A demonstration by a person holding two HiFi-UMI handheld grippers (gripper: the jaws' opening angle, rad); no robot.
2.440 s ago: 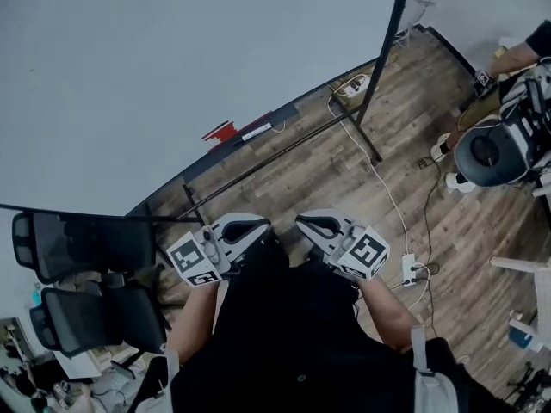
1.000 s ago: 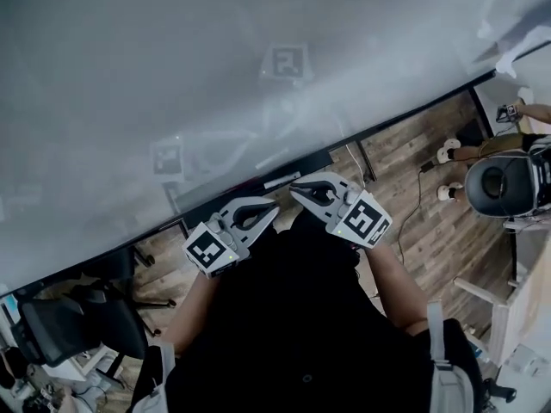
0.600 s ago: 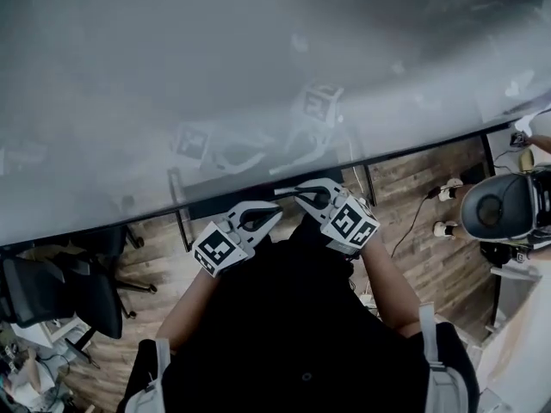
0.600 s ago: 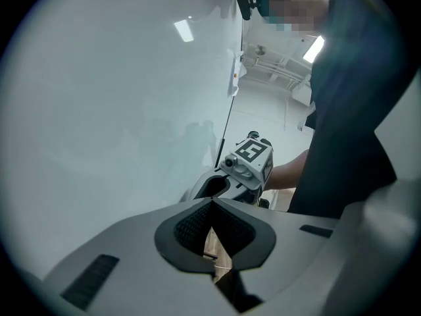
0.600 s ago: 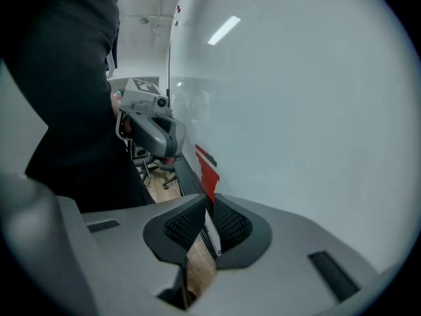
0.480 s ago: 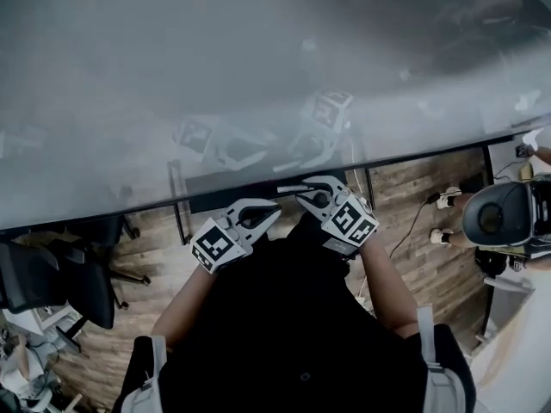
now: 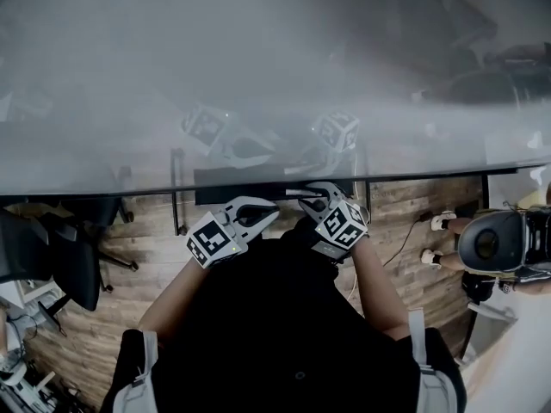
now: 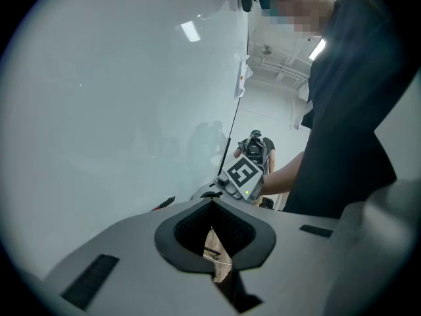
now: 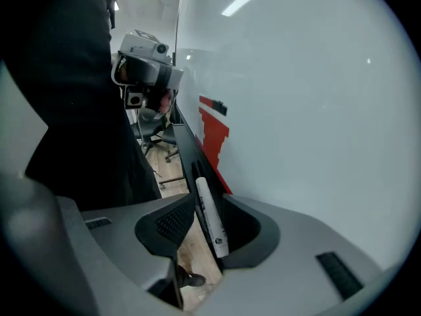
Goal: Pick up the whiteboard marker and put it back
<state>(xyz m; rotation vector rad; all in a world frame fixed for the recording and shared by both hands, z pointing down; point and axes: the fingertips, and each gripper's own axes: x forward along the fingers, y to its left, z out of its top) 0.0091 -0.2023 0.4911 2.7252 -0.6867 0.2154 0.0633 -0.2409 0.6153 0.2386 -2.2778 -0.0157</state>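
The white whiteboard marker (image 9: pixel 212 222) with a black cap lies along the black tray (image 9: pixel 187 147) under the whiteboard. It sits between the jaws of my right gripper (image 9: pixel 209 199), which are opening. A gap shows on the marker's left side and the pads are not pressing it. In the head view the right gripper (image 7: pixel 312 198) is at the tray (image 7: pixel 232 185) with the marker (image 7: pixel 296 194) at its tip. My left gripper (image 7: pixel 274 209) hovers beside it, shut and empty, its tips (image 8: pixel 212 203) together.
The whiteboard (image 7: pixel 258 76) fills the upper view, with a red patch (image 9: pixel 214 127) just above the tray. Office chairs (image 7: pixel 52 256) stand at the left. A person with a camera rig (image 7: pixel 495 243) is at the right. The board's stand leg (image 7: pixel 176 205) rests on the wood floor.
My right gripper has come down to the tray with the marker, and its jaws have spread apart. The left gripper drifted slightly lower beside it.
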